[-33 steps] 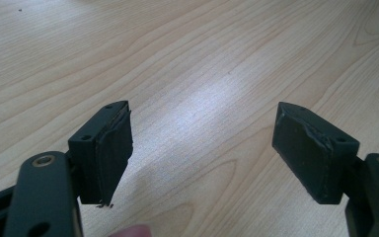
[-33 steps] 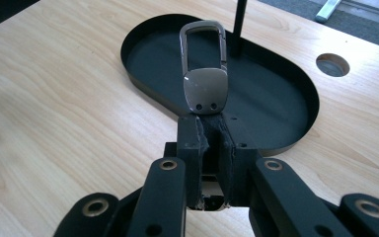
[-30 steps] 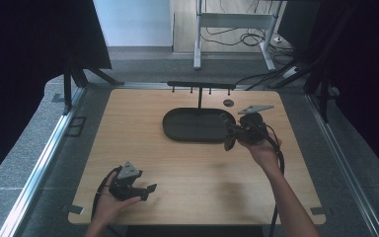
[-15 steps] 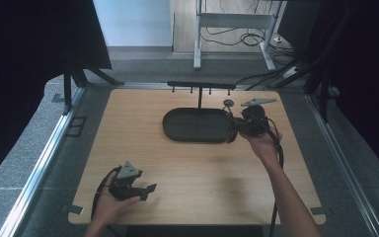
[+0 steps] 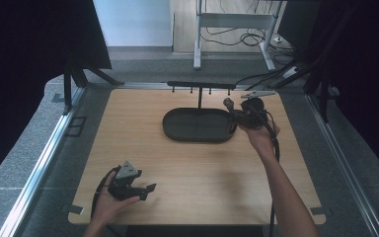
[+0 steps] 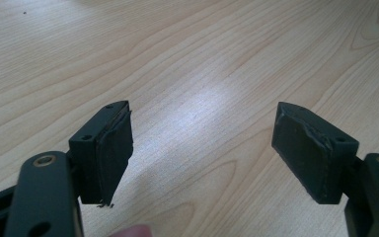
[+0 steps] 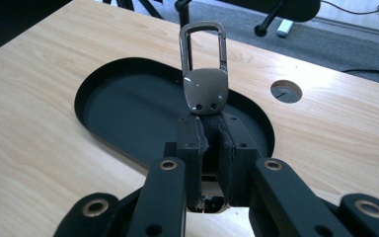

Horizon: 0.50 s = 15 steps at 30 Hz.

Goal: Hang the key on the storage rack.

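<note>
- Pale wooden table (image 5: 192, 163) on a grey carpeted floor, dark curtains on both sides – seen from above the person's side.
- Nearest, at the front left edge: the left gripper (image 5: 145, 190) rests in the person's left hand (image 5: 109, 202). In the left gripper view its two black pads (image 6: 112, 148) stand wide apart – released, with bare wood between them.
- Farther in, right of centre: the person's right hand (image 5: 259, 138) holds the right gripper (image 5: 228, 106) just above the right end of a black oval tray (image 5: 197, 137).
- In the right gripper view its jaws are clenched on the lower end of a brown keychain with a metal carabiner clip (image 7: 203, 74), which stands upright out of the grip, over the tray's near rim.
- Behind the tray: a low black rack with small hooks (image 5: 201, 85), and a round cable hole in the table (image 7: 286, 91).
- Risk, as a judgement: the grip catches little of the keychain's end, so a tilt or a knock against a hook could twist it loose and drop it into the tray or onto the table.
</note>
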{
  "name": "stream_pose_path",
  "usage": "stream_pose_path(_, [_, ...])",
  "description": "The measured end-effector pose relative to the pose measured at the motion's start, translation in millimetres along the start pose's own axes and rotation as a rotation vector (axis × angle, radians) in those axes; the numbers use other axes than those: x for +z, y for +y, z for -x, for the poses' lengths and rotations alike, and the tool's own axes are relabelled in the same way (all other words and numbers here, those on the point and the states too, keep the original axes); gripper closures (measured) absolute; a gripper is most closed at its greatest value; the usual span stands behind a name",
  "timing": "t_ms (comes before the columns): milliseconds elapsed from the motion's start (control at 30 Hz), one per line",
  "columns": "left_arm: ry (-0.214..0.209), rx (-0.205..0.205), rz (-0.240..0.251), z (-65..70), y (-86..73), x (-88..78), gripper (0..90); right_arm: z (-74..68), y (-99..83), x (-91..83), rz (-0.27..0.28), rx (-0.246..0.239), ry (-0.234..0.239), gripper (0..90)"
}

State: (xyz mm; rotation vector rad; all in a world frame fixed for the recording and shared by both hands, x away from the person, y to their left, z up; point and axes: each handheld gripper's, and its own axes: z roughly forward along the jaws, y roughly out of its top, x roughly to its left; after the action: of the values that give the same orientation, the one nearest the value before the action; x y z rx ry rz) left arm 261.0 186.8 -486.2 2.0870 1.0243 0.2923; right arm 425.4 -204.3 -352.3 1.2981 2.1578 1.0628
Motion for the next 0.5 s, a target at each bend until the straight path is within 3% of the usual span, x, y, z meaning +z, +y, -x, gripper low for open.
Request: stream_pose_path(500, [0.001,-0.002,0.002,-1.1,-0.2,-1.8,24.3,9.1,10.2,17.6,-0.007,0.022,-0.039,81.0])
